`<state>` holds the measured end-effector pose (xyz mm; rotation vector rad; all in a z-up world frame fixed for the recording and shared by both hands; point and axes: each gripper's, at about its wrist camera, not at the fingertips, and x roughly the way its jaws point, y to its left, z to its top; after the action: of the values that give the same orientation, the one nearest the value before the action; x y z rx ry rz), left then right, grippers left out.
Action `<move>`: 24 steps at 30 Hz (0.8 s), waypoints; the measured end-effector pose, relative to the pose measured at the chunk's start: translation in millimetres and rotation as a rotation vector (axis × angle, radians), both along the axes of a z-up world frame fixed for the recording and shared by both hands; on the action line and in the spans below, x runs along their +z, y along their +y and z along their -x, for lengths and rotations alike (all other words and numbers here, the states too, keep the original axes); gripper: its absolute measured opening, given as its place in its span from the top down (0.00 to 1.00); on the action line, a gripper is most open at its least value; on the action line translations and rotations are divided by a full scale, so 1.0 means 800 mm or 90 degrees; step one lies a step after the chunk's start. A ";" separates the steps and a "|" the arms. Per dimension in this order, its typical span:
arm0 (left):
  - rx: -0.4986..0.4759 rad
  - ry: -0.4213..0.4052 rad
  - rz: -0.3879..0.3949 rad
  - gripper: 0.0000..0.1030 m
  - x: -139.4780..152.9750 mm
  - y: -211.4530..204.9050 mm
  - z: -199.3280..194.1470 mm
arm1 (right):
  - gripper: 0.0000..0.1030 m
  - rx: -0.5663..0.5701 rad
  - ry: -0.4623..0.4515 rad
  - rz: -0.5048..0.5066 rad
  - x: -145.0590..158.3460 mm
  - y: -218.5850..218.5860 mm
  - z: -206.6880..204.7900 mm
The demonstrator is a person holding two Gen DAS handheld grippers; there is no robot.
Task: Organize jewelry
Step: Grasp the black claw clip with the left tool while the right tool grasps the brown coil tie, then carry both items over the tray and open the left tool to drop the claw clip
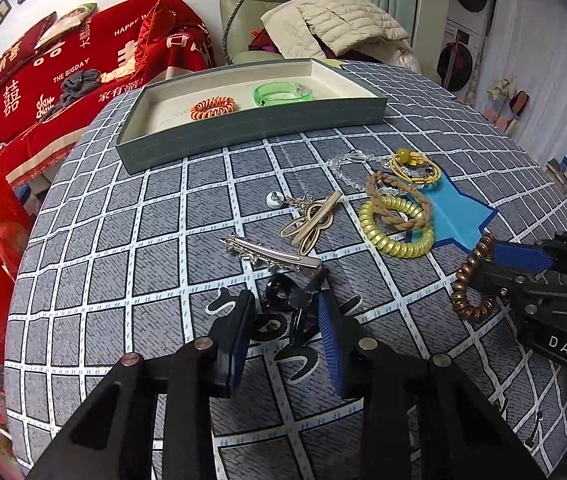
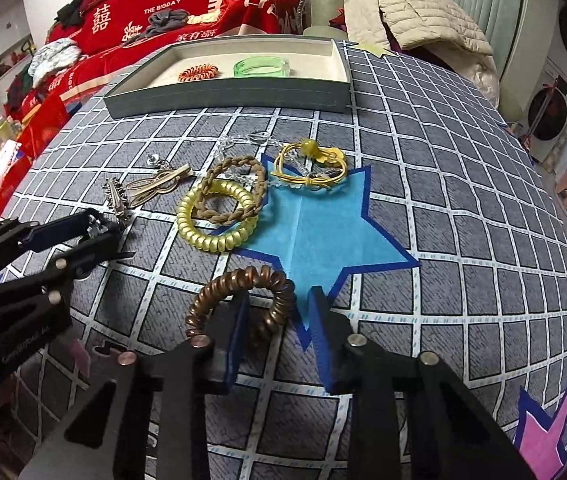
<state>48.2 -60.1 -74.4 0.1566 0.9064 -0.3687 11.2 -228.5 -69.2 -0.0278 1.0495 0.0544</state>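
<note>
My left gripper (image 1: 285,312) points down at the tablecloth with a black hair clip (image 1: 287,302) between its blue pads, which sit against the clip's two sides. My right gripper (image 2: 279,312) straddles one side of a brown spiral hair tie (image 2: 239,280) lying on the cloth. One finger stands inside the ring and the other outside, with a small gap on each side of the coil. The grey tray (image 1: 243,128) at the back holds an orange spiral tie (image 1: 212,107) and a green bangle (image 1: 283,94).
Between the grippers and the tray lie a silver barrette (image 1: 271,254), a beige bow clip (image 1: 315,220), a yellow spiral tie (image 1: 397,224) under a braided tan band (image 1: 399,196), a clear bead bracelet (image 1: 349,164) and a yellow cord bracelet (image 1: 415,168). A blue star (image 2: 323,232) marks the cloth.
</note>
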 end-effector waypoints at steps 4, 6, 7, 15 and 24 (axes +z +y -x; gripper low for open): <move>0.007 0.007 0.018 0.58 0.001 0.008 -0.002 | 0.88 -0.010 -0.003 -0.007 0.001 -0.002 0.003; 0.012 0.015 0.035 0.58 0.002 0.014 -0.002 | 0.88 -0.016 -0.002 -0.016 0.001 -0.006 0.004; 0.015 0.019 0.046 0.58 0.003 0.018 -0.003 | 0.88 -0.019 -0.002 -0.020 0.002 -0.007 0.005; 0.029 0.016 0.099 0.58 0.021 0.041 -0.003 | 0.88 -0.053 -0.013 -0.069 0.016 -0.029 0.004; 0.034 -0.014 0.113 0.58 0.063 0.052 -0.023 | 0.88 -0.057 -0.036 -0.110 0.046 -0.040 -0.021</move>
<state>66.7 -18.8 -24.3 -0.0257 0.8502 -0.3954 28.1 -260.4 -32.1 0.1726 0.9849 0.0624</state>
